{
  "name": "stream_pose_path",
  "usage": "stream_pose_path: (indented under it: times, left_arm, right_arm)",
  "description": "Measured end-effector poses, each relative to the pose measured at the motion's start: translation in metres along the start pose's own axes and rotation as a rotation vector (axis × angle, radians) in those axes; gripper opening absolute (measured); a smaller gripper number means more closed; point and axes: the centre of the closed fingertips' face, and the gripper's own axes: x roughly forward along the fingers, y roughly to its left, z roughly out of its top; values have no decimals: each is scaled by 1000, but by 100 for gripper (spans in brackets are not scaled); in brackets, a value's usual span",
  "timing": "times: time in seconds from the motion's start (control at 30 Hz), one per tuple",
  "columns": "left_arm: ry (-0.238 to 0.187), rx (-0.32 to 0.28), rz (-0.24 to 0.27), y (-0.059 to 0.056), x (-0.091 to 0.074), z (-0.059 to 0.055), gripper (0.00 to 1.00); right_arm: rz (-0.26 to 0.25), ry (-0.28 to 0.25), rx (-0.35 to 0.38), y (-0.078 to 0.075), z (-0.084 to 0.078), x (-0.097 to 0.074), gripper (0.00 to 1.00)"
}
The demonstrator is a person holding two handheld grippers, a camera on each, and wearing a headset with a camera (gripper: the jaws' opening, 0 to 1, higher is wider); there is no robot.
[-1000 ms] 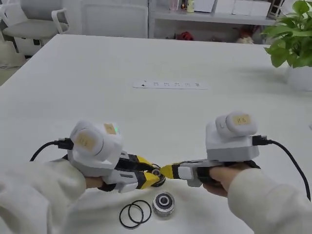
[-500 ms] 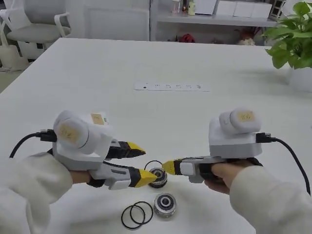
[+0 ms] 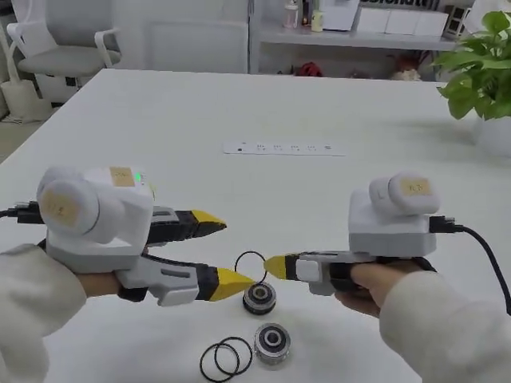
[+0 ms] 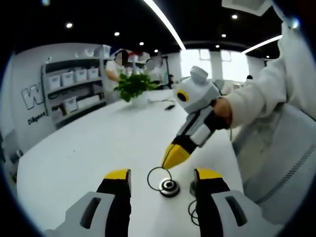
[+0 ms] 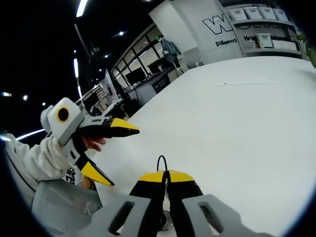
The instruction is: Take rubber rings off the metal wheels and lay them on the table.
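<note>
Left tongs (image 3: 238,252) sit left of the metal wheel (image 3: 259,298), jaws wide apart and gripping nothing, one tip above the wheel's level and one just beside its left edge. Nearer the person and left of the wheel, two loose rings (image 3: 225,357) lie flat and overlapping on the white surface (image 3: 319,207). Straight nearer the person from the wheel stands a second wheel (image 3: 272,343), which looks bare. Over the wheel a rubber ring (image 3: 251,253) stands up as a thin black loop, its lower edge at the wheel's top. Cannot tell whether it is quite free of the rim or caught on one side. Right of the wheel, the right tongs (image 3: 271,266) are pressed together on the ring's right edge; the right gripper view shows the loop poking out just past the closed tips. Judged step: peeling this ring off, with two rings already laid down. The next move probably calls for drawing the ring clear of the wheel, with the left tongs steadying the wheel if it drags along. The ring would then go flat on the surface beside the other two, and the right tongs would part.
</note>
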Motion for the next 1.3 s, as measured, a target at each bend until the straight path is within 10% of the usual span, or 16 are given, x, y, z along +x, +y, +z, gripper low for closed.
stream_pose_path:
  times: [0.43, 0.53, 0.73, 1.3]
  left_arm:
    - [-10, 11, 19, -4, -17, 8, 62]
    - [-76, -60, 74, -9, -29, 8, 64]
    - [23, -27, 54, -23, -38, -18, 64]
    - [36, -78, 70, -38, -51, -36, 67]
  right_arm:
    - [41, -26, 3, 14, 10, -2, 0]
    - [52, -25, 0, 18, 10, -1, 0]
    - [85, 4, -5, 30, 2, 5, 0]
    - [185, 137, -43, 61, -30, 16, 0]
